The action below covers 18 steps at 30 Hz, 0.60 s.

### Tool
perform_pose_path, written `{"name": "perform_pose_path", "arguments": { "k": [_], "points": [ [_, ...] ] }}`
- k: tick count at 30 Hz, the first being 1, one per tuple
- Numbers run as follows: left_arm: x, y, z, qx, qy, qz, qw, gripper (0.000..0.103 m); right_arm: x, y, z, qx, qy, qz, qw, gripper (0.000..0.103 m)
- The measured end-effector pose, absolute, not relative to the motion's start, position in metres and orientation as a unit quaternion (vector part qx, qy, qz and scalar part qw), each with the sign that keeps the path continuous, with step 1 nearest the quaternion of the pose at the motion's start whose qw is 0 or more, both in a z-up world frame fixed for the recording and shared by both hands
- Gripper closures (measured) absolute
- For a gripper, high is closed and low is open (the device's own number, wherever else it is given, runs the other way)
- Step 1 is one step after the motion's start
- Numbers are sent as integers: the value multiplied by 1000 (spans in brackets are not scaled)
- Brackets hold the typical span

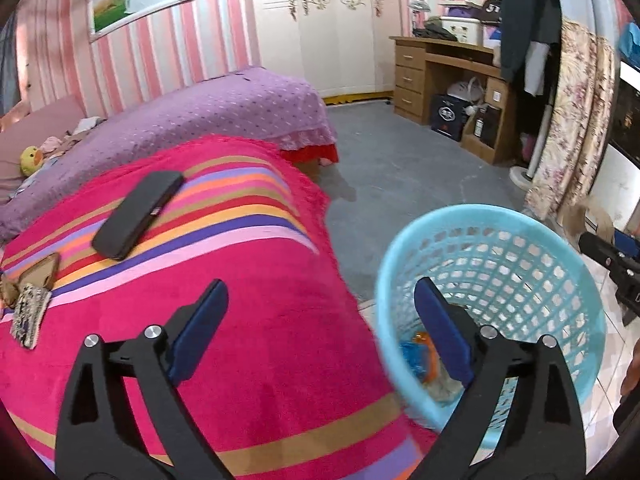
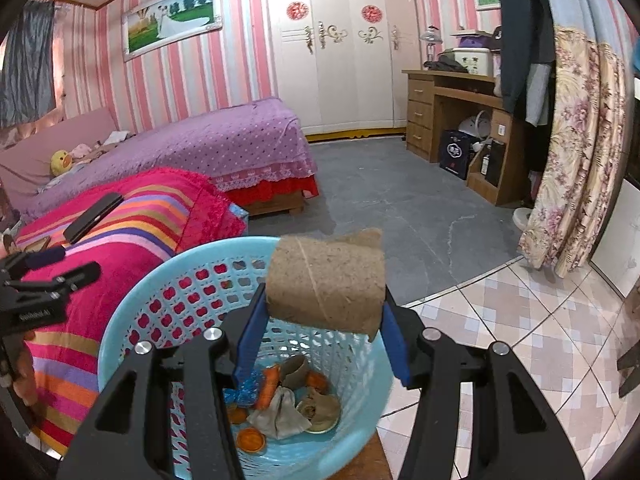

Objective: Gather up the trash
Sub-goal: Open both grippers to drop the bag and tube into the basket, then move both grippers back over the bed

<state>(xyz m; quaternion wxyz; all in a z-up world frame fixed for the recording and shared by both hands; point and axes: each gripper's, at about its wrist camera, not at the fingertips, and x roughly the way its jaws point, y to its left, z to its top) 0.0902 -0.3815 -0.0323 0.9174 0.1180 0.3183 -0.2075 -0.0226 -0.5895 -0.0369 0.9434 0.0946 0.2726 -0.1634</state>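
Now the right gripper [image 2: 324, 322] has its jaws clamped on the ends of a brown cardboard tube [image 2: 326, 278], poised right above the blue basket [image 2: 132, 312], seemingly so a release drops it onto the scraps [image 2: 288, 404] already inside. Meanwhile the left gripper [image 1: 320, 334] hangs with jaws wide apart and empty, straddling the basket's near rim beside the striped blanket [image 1: 256, 320].

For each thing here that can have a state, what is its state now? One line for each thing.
Left gripper: open, nothing between its jaws.
Right gripper: shut on the cardboard roll, above the basket.
Cardboard roll: held, lying sideways, not yet dropped.
Blue basket: upright, partly filled with trash.
Black case: closed, lying flat on the striped blanket.
Wardrobe: doors shut.
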Motion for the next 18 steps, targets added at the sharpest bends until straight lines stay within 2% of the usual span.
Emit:
{"name": "perform_pose_path", "arguments": {
  "k": [1, 3, 6, 9, 18],
  "points": [
    [92, -378, -31, 117, 318, -205, 918, 12, -21, -588, -37, 94, 272, -163, 944, 49],
    [94, -370, -29, 116, 318, -200, 919, 12, -18, -584, -36, 94, 270, -165, 944, 33],
    [97, -356, -27, 114, 316, -192, 922, 11, -17, -581, -32, 93, 262, -174, 945, 19],
    [100, -341, -22, 109, 312, -183, 926, 10, -19, -578, -28, 99, 252, -182, 945, 11],
    [102, -289, -6, 90, 303, -160, 935, 8, -13, -551, -10, 108, 232, -180, 950, 8]
  ]
}}
